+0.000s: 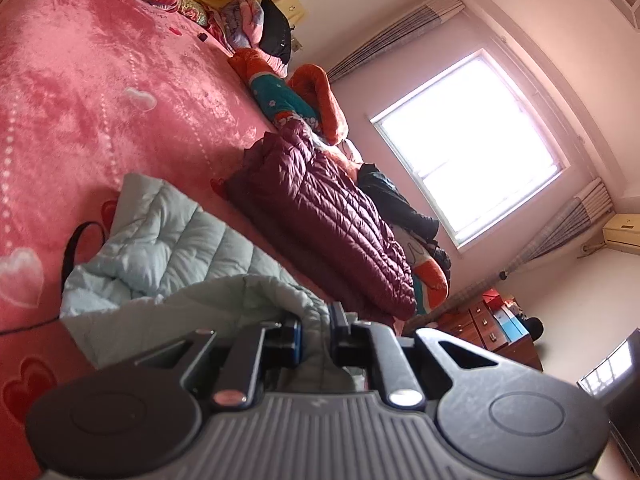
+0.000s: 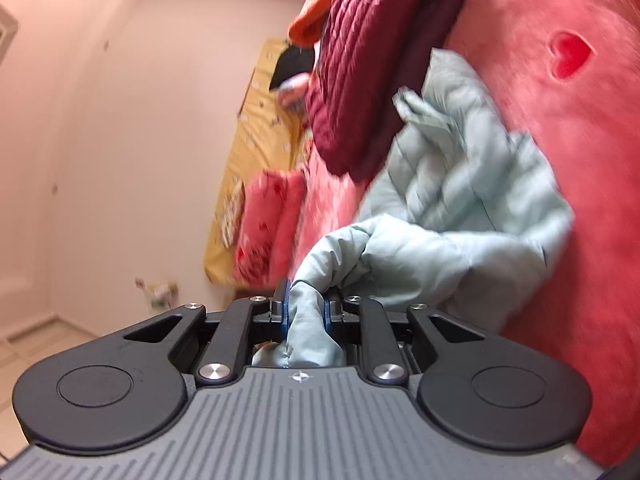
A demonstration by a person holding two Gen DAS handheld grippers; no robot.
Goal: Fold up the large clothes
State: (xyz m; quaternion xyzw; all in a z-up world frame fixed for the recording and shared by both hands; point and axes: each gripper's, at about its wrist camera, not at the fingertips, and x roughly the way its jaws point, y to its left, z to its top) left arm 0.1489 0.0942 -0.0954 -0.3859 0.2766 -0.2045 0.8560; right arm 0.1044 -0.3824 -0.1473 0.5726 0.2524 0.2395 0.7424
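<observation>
Closest to the right wrist lens, the right gripper (image 2: 306,312) has its blue-padded fingers (image 2: 283,308) pinched tight on a bunched fold of the pale green quilted jacket (image 2: 460,200), the cloth squeezed between the pads and spilling back toward the gripper body. Beneath everything spreads the pink plush bedspread (image 1: 100,80), patterned with red and white hearts and covering the whole bed. On it, the pale green quilted jacket (image 1: 180,240) lies crumpled and partly doubled over, one part flat on the spread and a raised fold drawn up to each gripper. Just beyond the jacket lies a maroon quilted coat (image 1: 320,216), stretched along the far side of the bed, near the green one but not clearly touching it. Past the maroon coat sits a heap of orange and teal bedding (image 1: 292,100), and farther up the bed a pink pillow (image 2: 272,216) rests against a yellow headboard cover (image 2: 256,152). A bright window (image 1: 472,144) fills the wall behind, with a wooden dresser (image 1: 488,332) below it in the corner. The left gripper (image 1: 316,336) holds its fingers (image 1: 340,320) narrowly apart with green jacket fabric running through the gap; whether the pads actually clamp that fabric cannot be told. A black strap loop (image 1: 76,248) lies on the spread just beside the jacket's edge.
</observation>
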